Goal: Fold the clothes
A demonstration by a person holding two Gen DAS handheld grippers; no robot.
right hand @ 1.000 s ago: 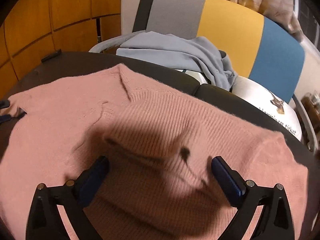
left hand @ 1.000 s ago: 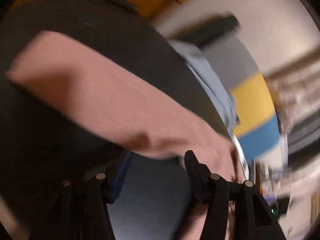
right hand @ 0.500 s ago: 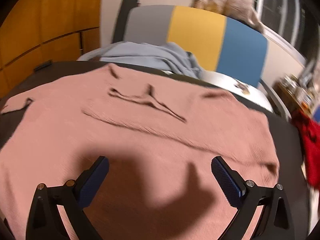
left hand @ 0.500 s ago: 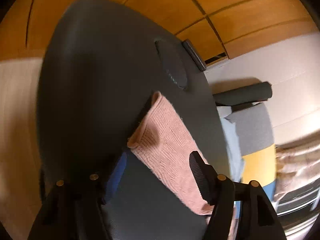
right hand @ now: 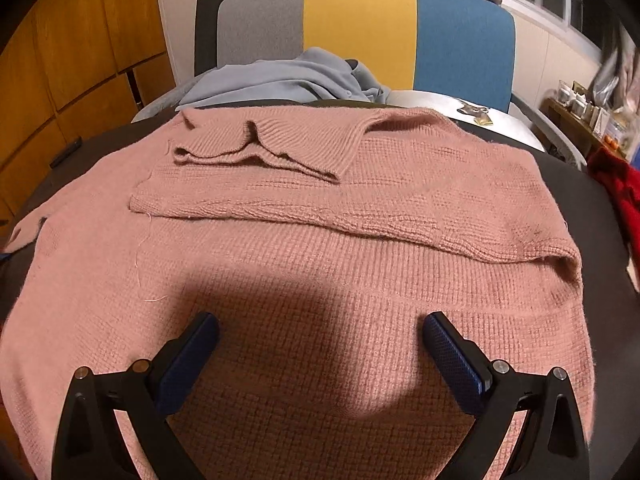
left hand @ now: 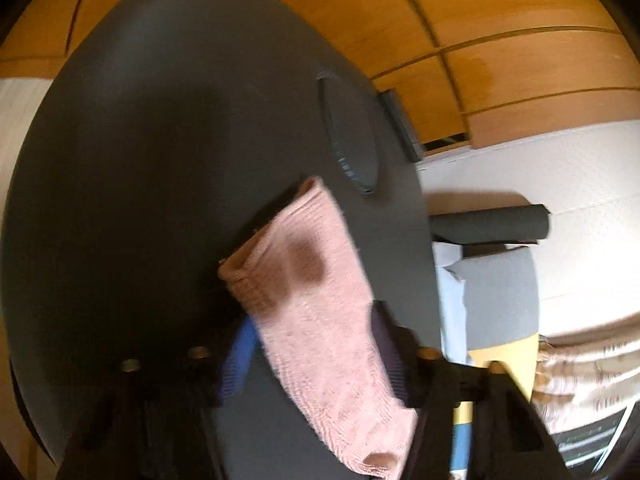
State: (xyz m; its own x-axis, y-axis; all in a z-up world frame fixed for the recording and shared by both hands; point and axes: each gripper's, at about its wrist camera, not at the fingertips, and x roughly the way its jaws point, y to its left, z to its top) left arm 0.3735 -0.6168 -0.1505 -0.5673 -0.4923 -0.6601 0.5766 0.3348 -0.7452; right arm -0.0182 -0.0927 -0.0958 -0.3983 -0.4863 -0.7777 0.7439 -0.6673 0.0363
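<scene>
A pink knitted sweater [right hand: 320,240] lies spread over the dark round worktop [right hand: 624,216], its right sleeve folded across the chest with the ribbed cuff rumpled near the collar. The right gripper [right hand: 320,344] hovers above the lower body of the sweater with its fingers [right hand: 452,356] spread wide and nothing between them; its shadow falls on the knit below.

In the left wrist view, the sweater's other sleeve [left hand: 320,312] runs between the fingers of the left gripper [left hand: 316,364]. The blue pad and the dark pad sit against either side of the knit, so they seem to be closing on it, though the cloth covers the contact itself and I cannot tell whether they actually pinch it. The sleeve's lower end is cut off by the frame edge. The cuff end lies on the worktop [left hand: 160,160].

Behind the worktop stands a chair [right hand: 360,24] in grey, yellow and blue, with a light blue garment [right hand: 288,80] heaped on it. A red cloth [right hand: 616,184] shows partly at the right edge.
</scene>
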